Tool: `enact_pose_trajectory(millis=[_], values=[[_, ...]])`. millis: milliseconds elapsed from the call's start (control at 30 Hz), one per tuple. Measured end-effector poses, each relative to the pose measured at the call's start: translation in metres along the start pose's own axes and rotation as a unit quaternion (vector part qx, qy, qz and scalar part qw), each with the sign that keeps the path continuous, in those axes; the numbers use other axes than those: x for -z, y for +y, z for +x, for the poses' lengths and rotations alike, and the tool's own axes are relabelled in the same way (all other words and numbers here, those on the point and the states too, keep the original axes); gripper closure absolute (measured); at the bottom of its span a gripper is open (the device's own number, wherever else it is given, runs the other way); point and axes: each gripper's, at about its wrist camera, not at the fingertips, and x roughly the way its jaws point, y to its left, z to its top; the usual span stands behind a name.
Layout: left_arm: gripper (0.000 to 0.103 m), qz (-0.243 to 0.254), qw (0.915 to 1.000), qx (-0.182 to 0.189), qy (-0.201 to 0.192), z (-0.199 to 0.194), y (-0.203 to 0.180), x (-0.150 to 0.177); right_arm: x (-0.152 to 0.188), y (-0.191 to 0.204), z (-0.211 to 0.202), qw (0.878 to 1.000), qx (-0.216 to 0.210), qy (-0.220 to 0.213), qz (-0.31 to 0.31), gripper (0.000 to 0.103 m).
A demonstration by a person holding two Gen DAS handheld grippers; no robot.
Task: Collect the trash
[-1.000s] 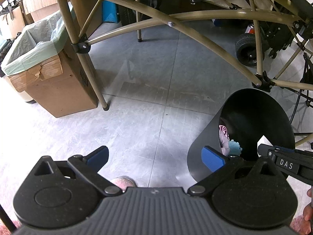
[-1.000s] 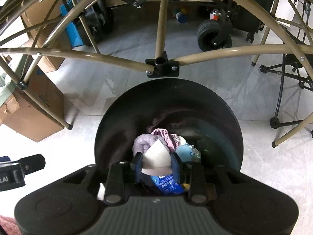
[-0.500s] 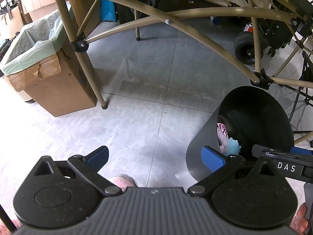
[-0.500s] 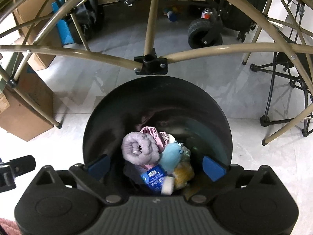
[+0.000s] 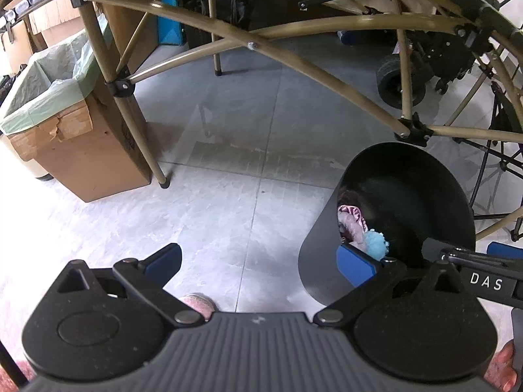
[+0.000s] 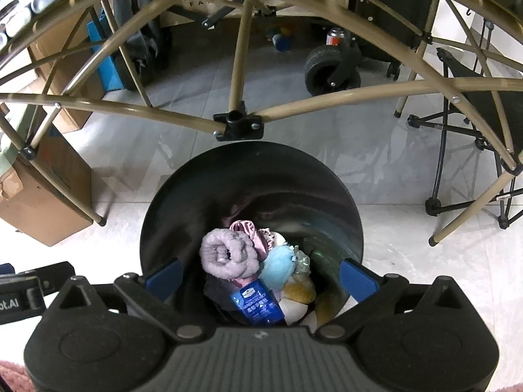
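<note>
The right gripper (image 6: 261,274) hangs over the black bin (image 6: 251,176), jaws just spread wide, empty; the trash (image 6: 258,271) lies below in the bin; the left gripper (image 5: 258,261) gapes empty nearby.

A smooth, slightly glossy black wall is shown by the bin (image 6: 251,176), and inside it a fluffy lilac cloth roll (image 6: 227,256), a satiny pink fabric (image 6: 245,228) and a shiny blue printed packet (image 6: 256,303) are seen. Beside the bin, polished grey floor tiles (image 5: 228,124) are laid, crossed by painted tan metal tubes (image 5: 327,72). Left of the bin, a torn matt cardboard box (image 5: 81,160) is lined with thin, translucent green plastic film (image 5: 49,81).
</note>
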Motion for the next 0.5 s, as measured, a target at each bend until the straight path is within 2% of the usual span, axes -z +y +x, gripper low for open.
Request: enact_pose_trajectory(millis=[333,500], values=[[0.0,0.001,0.9993,0.006,-0.038,-0.03,-0.009,0.014,0.01,-0.012,-0.054,0.999,-0.018,-0.038,0.01,0.0],[0.0,0.01,0.9964,0.026,-0.08,-0.079,-0.006,0.022,0.022,-0.016,-0.104,0.997,-0.028,-0.068,-0.005,0.0]])
